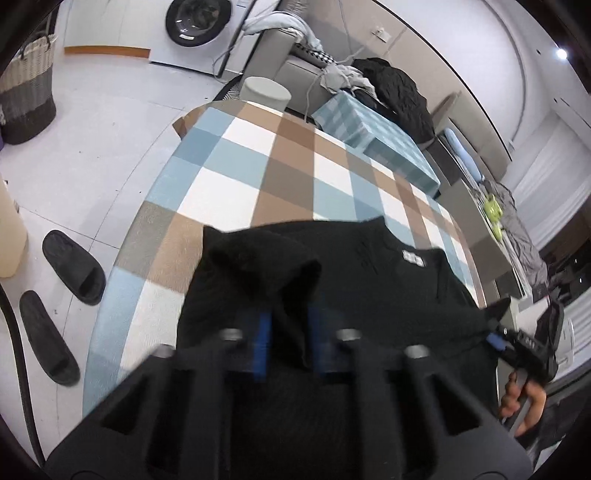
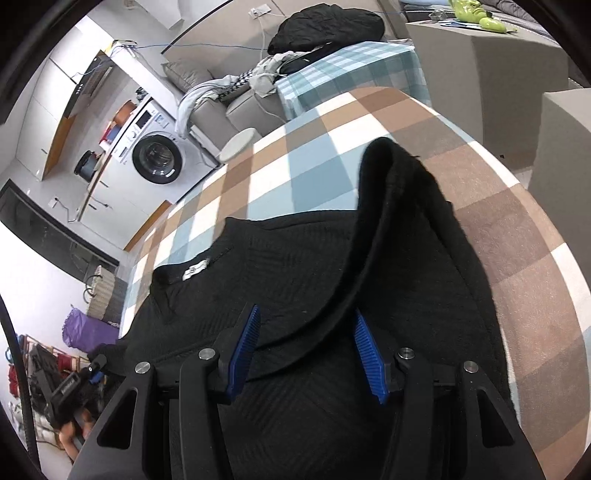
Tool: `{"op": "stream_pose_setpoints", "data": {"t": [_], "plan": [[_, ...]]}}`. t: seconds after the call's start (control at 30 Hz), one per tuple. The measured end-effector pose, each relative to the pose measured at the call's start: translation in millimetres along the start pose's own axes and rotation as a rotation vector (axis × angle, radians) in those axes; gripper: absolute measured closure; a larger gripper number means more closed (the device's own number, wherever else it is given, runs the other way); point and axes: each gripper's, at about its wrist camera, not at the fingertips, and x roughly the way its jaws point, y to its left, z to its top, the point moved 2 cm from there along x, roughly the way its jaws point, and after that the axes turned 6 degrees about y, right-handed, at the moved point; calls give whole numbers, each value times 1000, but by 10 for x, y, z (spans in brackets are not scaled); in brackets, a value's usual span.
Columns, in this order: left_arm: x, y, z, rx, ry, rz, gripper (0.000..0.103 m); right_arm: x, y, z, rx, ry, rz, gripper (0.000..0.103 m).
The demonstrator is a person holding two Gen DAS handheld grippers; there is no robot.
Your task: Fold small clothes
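Lying across the near part of a checked counter (image 1: 258,162), the black top (image 1: 388,280) shows its neck label toward the far side. Left tongs (image 1: 288,343) are clamped on a raised fold of the top. Right tongs (image 2: 306,350) stand apart, one sleeve draped between them, pads not pressing it. Beyond the counter sit a white stool (image 1: 265,92), a grey sofa (image 1: 280,55) heaped with clothes and a washer (image 1: 197,22). Left of the counter, two black slippers (image 1: 70,266) and a woven basket (image 1: 27,88) rest on the pale floor.
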Motion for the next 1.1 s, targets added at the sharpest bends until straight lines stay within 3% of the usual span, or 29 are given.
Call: {"op": "stream_pose_setpoints", "data": {"t": [0.07, 0.2, 0.3, 0.37, 0.43, 0.5, 0.63, 0.8, 0.87, 0.97, 1.1], "plan": [[7, -10, 84, -3, -24, -17, 99, 8, -10, 20, 10, 1, 12, 50], [-5, -63, 276, 1, -66, -32, 99, 37, 19, 118, 19, 6, 21, 50], [30, -92, 445, -1, -73, -38, 98, 71, 81, 274, 44, -1, 84, 50], [72, -117, 539, 15, -57, -18, 81, 70, 119, 406, 72, -36, 133, 50], [58, -119, 592, 21, -71, 3, 43, 48, 119, 548, 89, -85, 164, 48], [-13, -93, 605, 10, -105, 5, 31, 15, 105, 660, 84, -130, 133, 46], [-103, -15, 585, 30, -128, 40, 28, -95, -27, 714, 78, -154, 52, 46], [46, 100, 506, 60, -80, 137, 28, -206, -291, 603, 101, -130, -63, 46], [88, 131, 462, 45, -67, 134, 28, -240, -384, 522, 117, -109, -93, 46], [43, 88, 365, 56, -72, 121, 28, -343, -385, 373, 95, -90, -75, 46], [-163, -76, 207, 118, -86, 122, 28, -514, -139, 199, -44, -66, -83, 46]]}}
